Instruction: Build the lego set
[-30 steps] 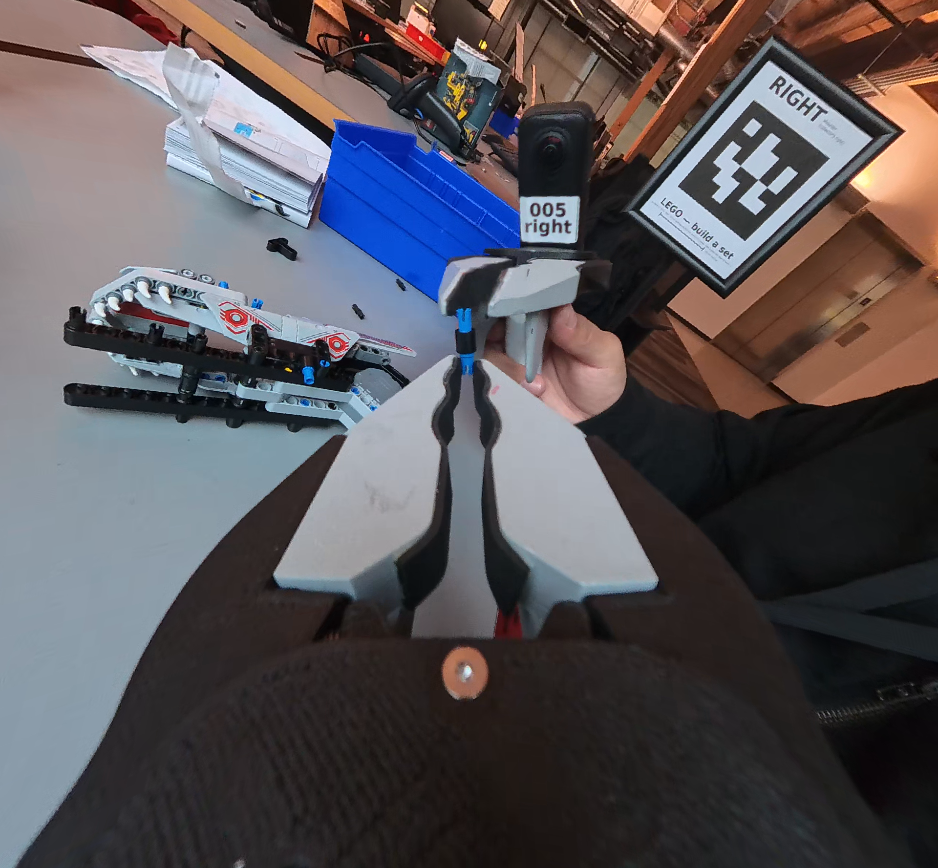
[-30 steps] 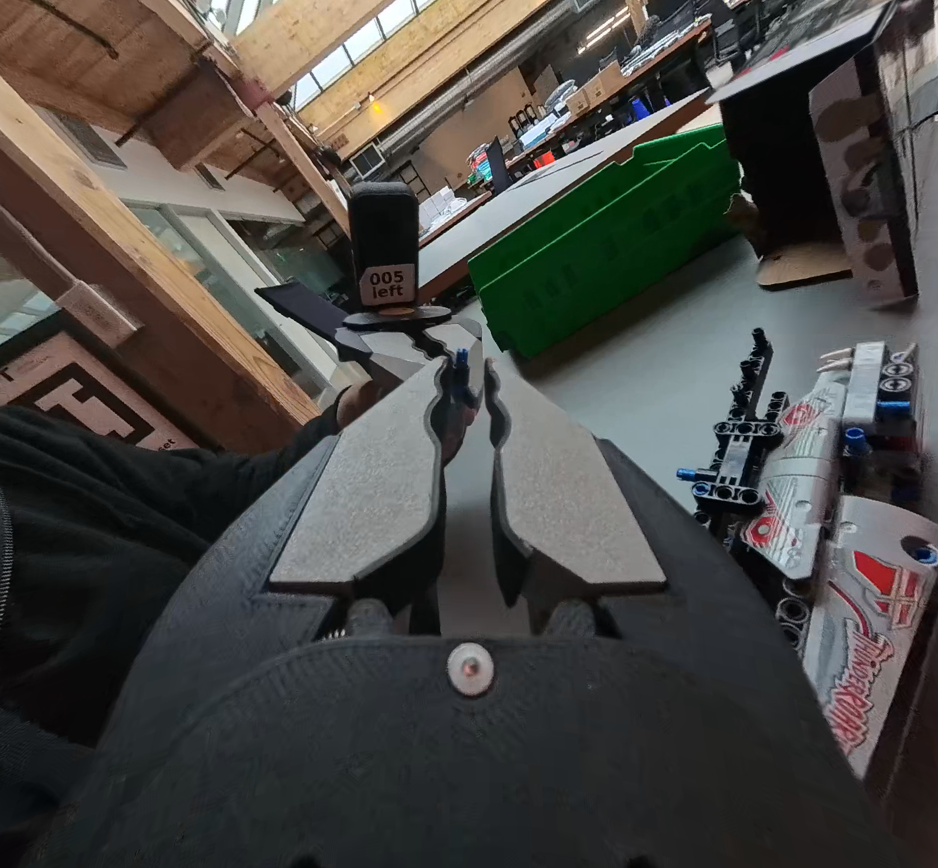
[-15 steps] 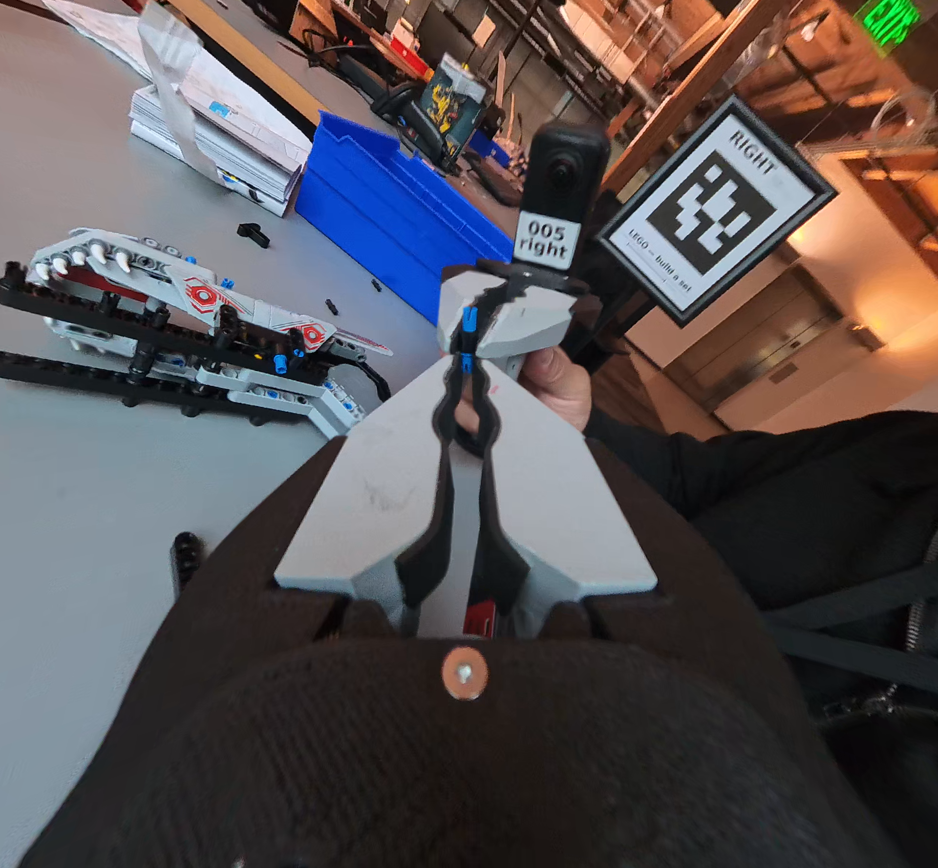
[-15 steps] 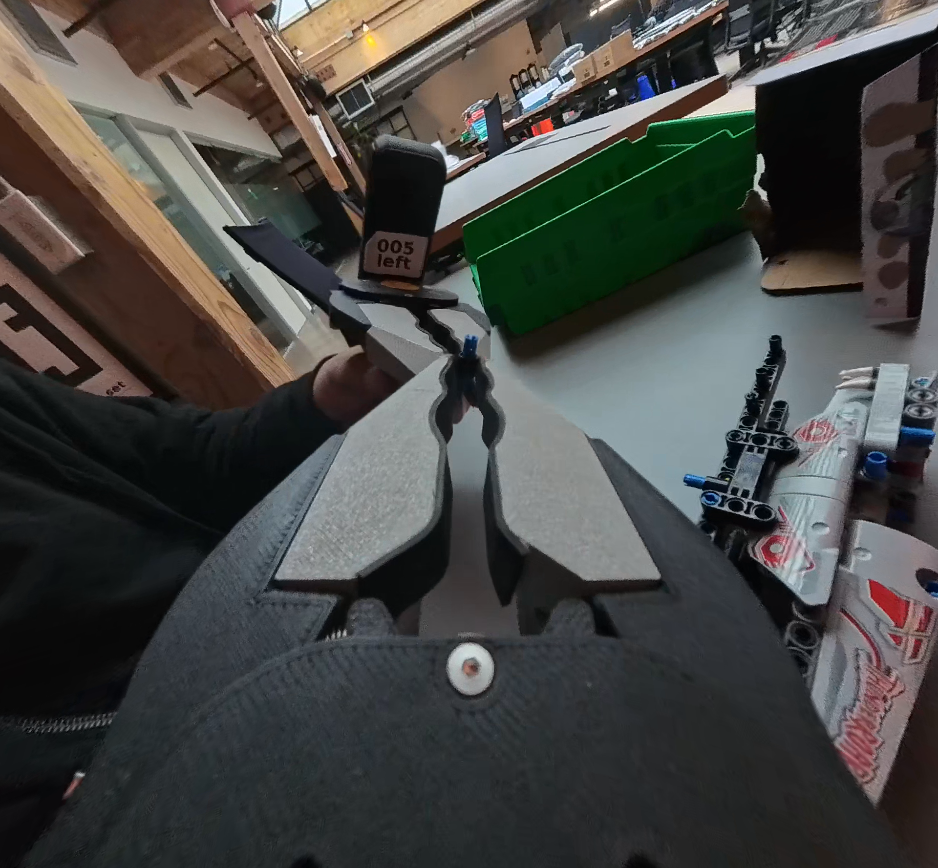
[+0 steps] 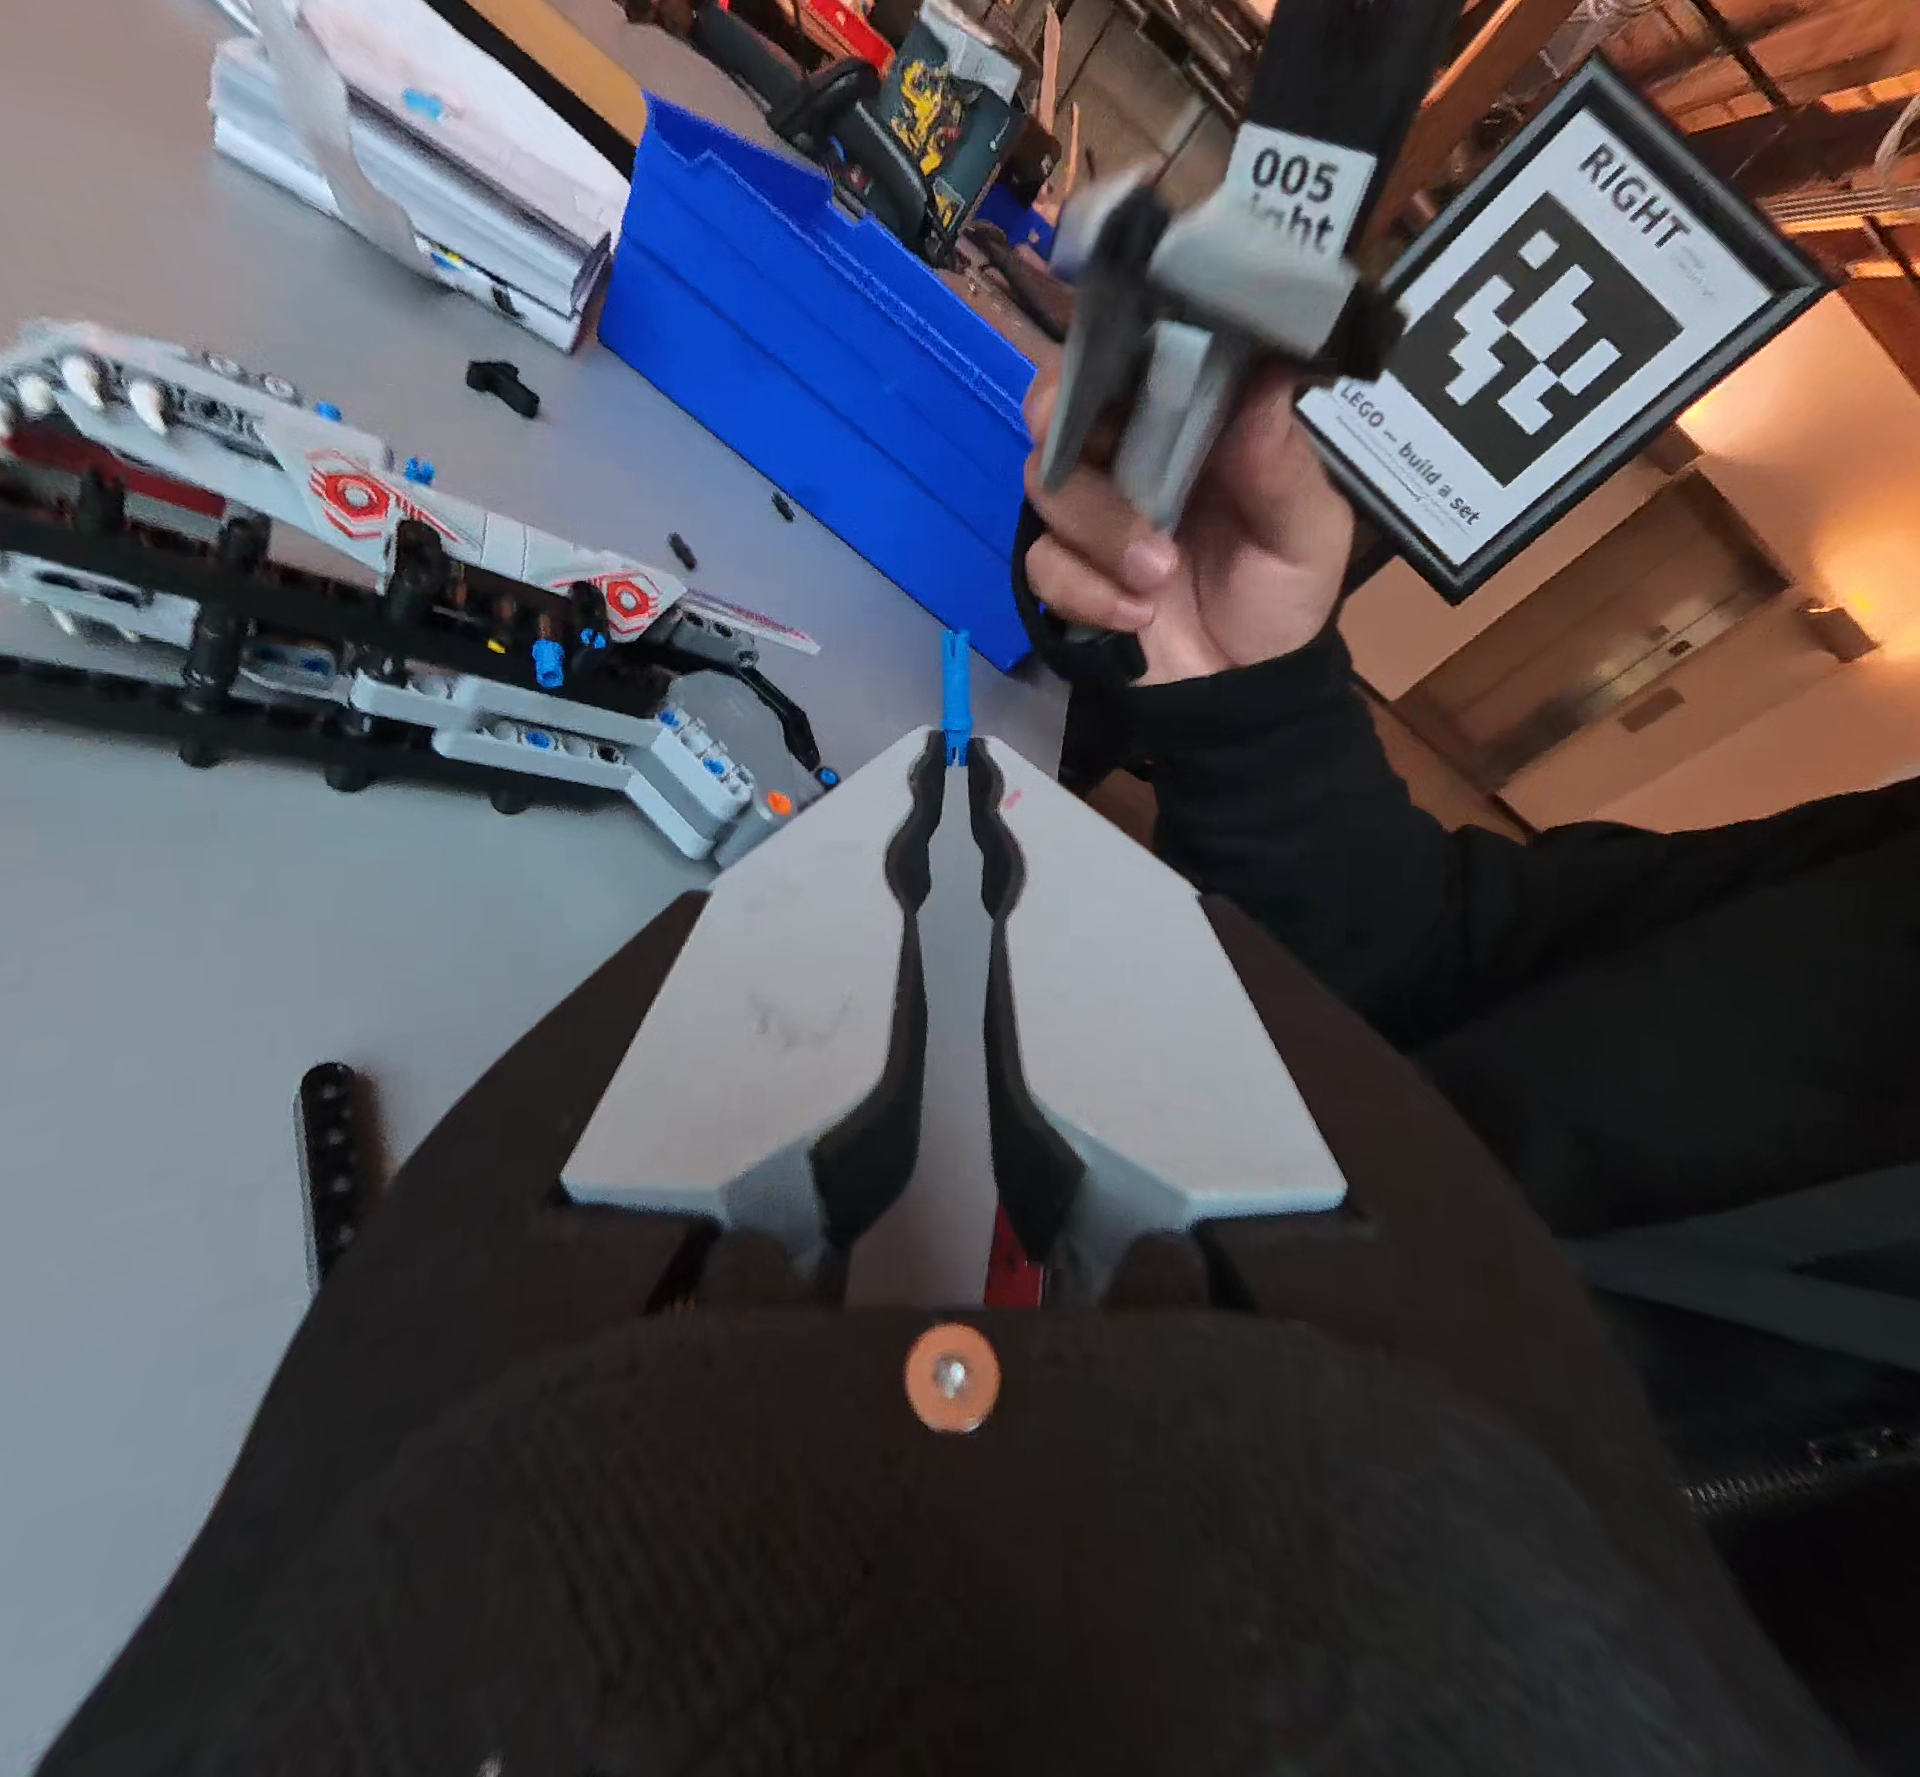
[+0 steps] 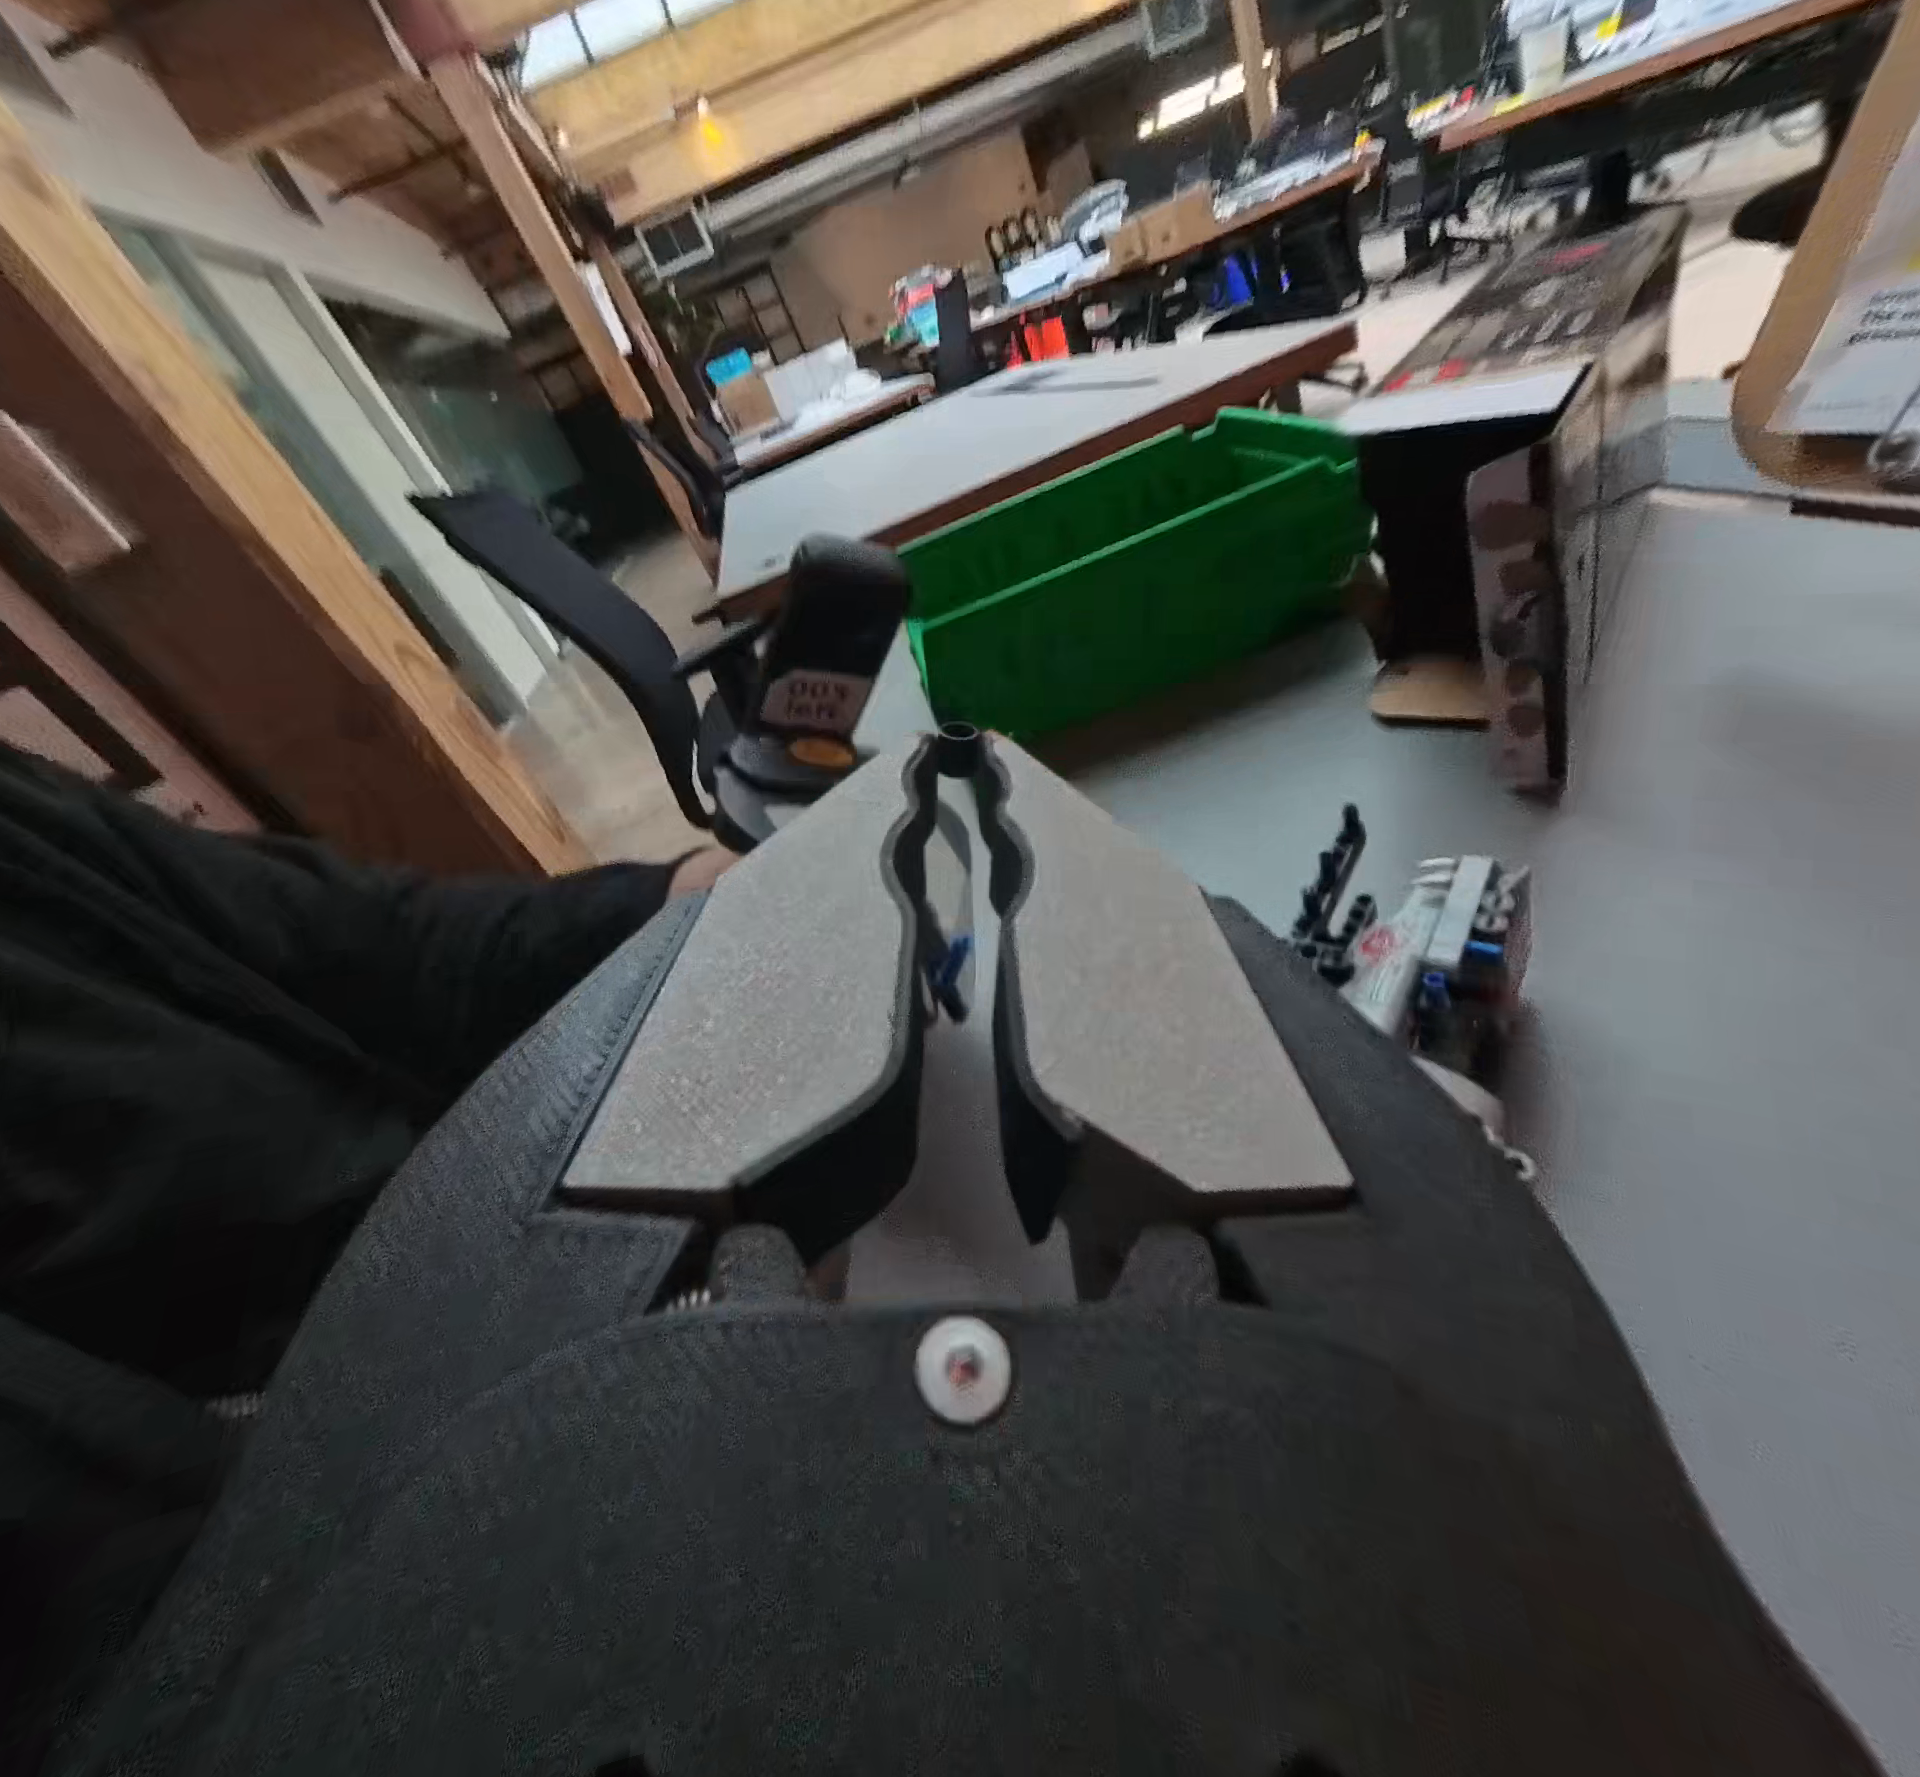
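Blue pin (image 5: 954, 688): sticking straight out from between the tips of the left gripper (image 5: 953, 759), pointing away from the camera, above the table and clear of everything else.
Left gripper: pinching the base of that blue pin, its two grey fingers (image 5: 831, 948) drawn almost together with only a thin slit between their black pads.
Right gripper (image 6: 958, 763): pinching a small black tube-shaped piece (image 6: 958, 748) at its very tips, fingers nearly together; in the left wrist view it is showing blurred, up and to the right, held in a hand (image 5: 1195, 564).
Gap between grippers: the two are apart, the blue pin and the black piece not touching.
Lego model (image 5: 395, 574): lying on its side on the grey table (image 5: 260, 948), left of the left gripper; white panels with red markings, black beams along the bottom, blue pins dotted along it. In the right wrist view it is sitting low on the right (image 6: 1434, 948), blurred.
Loose parts: a black beam with holes (image 5: 330, 1166) lying near the left gripper's body, a small black connector (image 5: 503, 385) resting near the blue bin.
Blue bin (image 5: 821, 397): standing on the table behind the model.
Paper stack (image 5: 416, 169): sitting left of the blue bin, booklets piled up.
Green bin (image 6: 1132, 584): standing at the far side of the table in the right wrist view, beside a dark cardboard box (image 6: 1527, 522).
Framed sign (image 5: 1548, 325): standing on the right, just behind the right gripper.
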Motion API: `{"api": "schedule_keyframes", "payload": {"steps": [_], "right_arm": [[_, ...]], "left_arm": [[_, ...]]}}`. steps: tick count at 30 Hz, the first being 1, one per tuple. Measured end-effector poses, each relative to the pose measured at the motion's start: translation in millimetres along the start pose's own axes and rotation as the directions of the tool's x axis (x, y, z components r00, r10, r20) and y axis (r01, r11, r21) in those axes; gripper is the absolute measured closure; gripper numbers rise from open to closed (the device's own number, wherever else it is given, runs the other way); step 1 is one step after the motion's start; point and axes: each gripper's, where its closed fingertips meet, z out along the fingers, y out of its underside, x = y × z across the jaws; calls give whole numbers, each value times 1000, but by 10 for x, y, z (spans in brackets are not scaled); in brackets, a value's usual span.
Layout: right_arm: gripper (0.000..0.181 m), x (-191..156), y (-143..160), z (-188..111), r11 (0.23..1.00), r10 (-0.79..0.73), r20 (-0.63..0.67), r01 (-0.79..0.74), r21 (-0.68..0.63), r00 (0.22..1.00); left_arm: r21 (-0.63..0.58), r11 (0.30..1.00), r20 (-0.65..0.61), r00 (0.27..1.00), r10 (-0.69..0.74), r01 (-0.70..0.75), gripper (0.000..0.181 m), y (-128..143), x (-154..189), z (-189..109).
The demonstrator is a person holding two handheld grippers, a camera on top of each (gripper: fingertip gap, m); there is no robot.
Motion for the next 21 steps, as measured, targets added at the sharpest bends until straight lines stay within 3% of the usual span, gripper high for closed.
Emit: {"api": "schedule_keyframes", "payload": {"steps": [3, 6, 9, 11, 13, 14, 15, 17, 19, 21], "right_arm": [[178, 213, 299, -4, 990, -53, -141, 33, -140, 989], [178, 270, 126, -289, 992, -26, -197, 1, -127, 980], [178, 392, -293, -994, 994, -97, -415, 63, -94, 905], [178, 561, -406, -1634, 990, -121, -610, 54, -127, 783], [177, 805, -262, -2225, 978, -140, -752, -28, -206, 644], [177, 967, -69, -2484, 959, -156, -798, -103, -264, 583], [164, 1108, 206, -2693, 923, -158, -820, -212, -321, 550], [158, 1167, 678, -2845, 841, -54, -811, -412, -352, 582], [147, 1121, 641, -2846, 875, -12, -797, -380, -300, 603], [134, 1096, 485, -2894, 913, -79, -806, -283, -295, 587]], "left_arm": [[-4, 1000, 25, 999, 30, -30, 179, -28, -21, -20], [-8, 998, 62, 996, 59, -59, 179, -30, -86, -80], [-51, 997, 59, 996, 63, -60, 178, 39, -96, -84], [-52, 997, 45, 997, 61, -58, 178, 45, -70, -64], [-76, 995, 29, 998, 59, -57, 178, 90, -38, -23], [-87, 994, 29, 998, 64, -62, 178, 113, -30, -1], [-97, 993, 29, 997, 70, -67, 178, 134, -22, 21], [-118, 990, 35, 996, 83, -79, 178, 167, -10, 51], [-125, 987, 49, 993, 104, -97, 178, 170, -10, 63], [-128, 986, 57, 992, 111, -103, 178, 169, -14, 85]]}}
